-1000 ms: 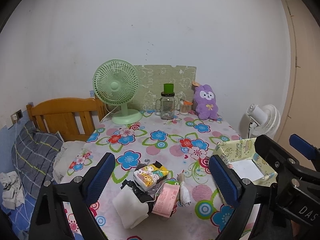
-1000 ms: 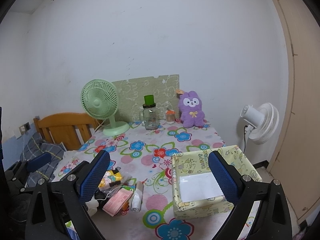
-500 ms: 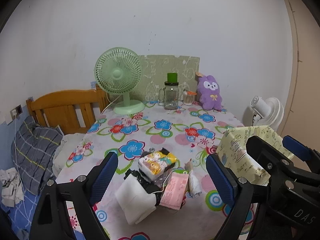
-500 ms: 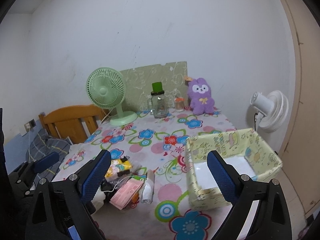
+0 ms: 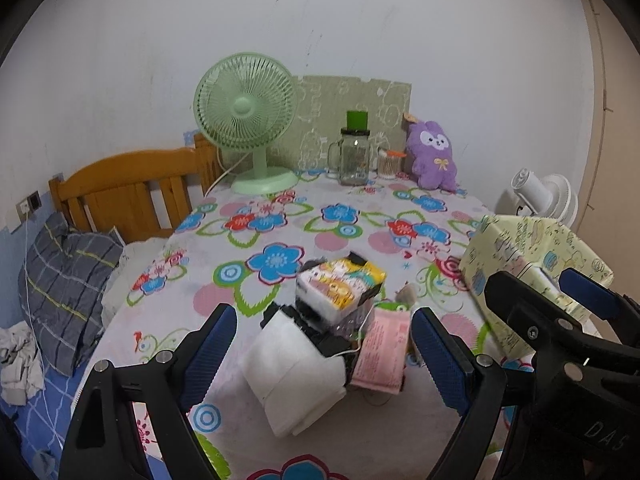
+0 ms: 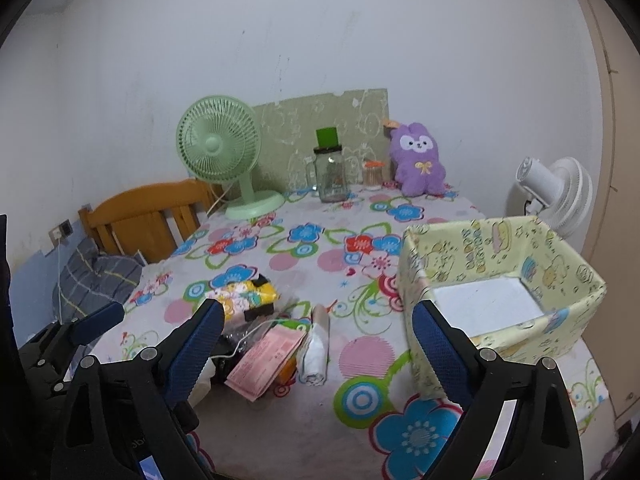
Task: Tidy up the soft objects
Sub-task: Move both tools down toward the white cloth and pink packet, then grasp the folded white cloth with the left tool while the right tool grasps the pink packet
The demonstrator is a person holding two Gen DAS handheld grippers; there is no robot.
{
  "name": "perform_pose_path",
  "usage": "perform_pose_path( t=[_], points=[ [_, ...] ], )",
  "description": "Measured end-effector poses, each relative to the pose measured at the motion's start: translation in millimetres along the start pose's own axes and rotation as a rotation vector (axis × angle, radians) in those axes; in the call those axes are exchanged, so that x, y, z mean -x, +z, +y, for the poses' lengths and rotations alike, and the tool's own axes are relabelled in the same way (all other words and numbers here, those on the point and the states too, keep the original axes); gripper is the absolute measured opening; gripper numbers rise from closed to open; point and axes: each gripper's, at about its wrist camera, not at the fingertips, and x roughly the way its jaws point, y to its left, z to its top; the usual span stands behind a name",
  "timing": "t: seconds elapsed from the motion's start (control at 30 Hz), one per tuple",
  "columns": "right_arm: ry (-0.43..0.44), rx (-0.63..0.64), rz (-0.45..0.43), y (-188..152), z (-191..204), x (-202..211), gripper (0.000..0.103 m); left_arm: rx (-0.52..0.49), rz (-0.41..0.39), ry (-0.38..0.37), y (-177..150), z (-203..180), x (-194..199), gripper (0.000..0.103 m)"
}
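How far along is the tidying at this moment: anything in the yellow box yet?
Barely started. The yellow box shows only its white bottom, nothing inside. Both tongs, left and right, are open and hold nothing. Left to do: the whole pile, including the white pack, pink pack and cartoon pack, lies on the tablecloth.

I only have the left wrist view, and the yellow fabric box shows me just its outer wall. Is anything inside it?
Observer: Nothing. In the right wrist view the yellow fabric box is open on top and its white bottom is bare.
Operator: What is the whitish thing behind the pink packet?
Observer: A rolled white cloth, lying just right of the pink packet.
Operator: Is the right gripper holding anything?
Observer: No. The right gripper is open, with nothing held.
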Motion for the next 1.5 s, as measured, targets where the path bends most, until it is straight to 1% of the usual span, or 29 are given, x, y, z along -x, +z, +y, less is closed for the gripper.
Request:
perform_pose_path(
  t=[0.67,0.77,0.8,0.93,1.13,1.23,1.37,1.43,1.47,1.5],
  points=[
    [0.013,0.024,0.144,-24.9,25.8,-54.6,0.095,0.048,0.12,0.0,-27.3,26.6,-44.9,0.089],
    [0.018,0.031,0.168,-26.8,29.8,-62.8,0.09,0.053,0.139,-0.005,-29.9,29.0,-51.9,0.089],
    [0.019,0.034,0.176,-27.6,31.2,-66.1,0.089,0.056,0.142,-0.005,-30.6,30.2,-54.0,0.088],
    [0.027,0.029,0.207,-30.9,34.2,-76.6,0.087,0.065,0.174,-0.032,-33.9,32.8,-62.6,0.077],
    [0.047,0.013,0.262,-35.5,39.8,-91.3,0.08,0.062,0.183,-0.052,-38.3,34.2,-68.6,0.071],
    [0.054,0.008,0.285,-37.2,42.6,-97.6,0.072,0.049,0.183,-0.05,-39.4,32.9,-70.2,0.066],
    [0.056,-0.004,0.301,-39.4,44.6,-103.4,0.069,0.042,0.185,-0.055,-40.2,32.6,-71.6,0.063],
    [0.06,-0.005,0.31,-40.4,47.1,-104.6,0.063,0.035,0.186,-0.054,-40.9,31.6,-71.5,0.06],
    [0.059,-0.003,0.311,-40.6,48.2,-105.1,0.061,0.03,0.185,-0.054,-41.3,30.7,-71.1,0.058],
    [0.047,0.01,0.313,-41.1,50.3,-106.1,0.058,0.021,0.183,-0.051,-41.6,29.1,-70.4,0.056]
  ],
)
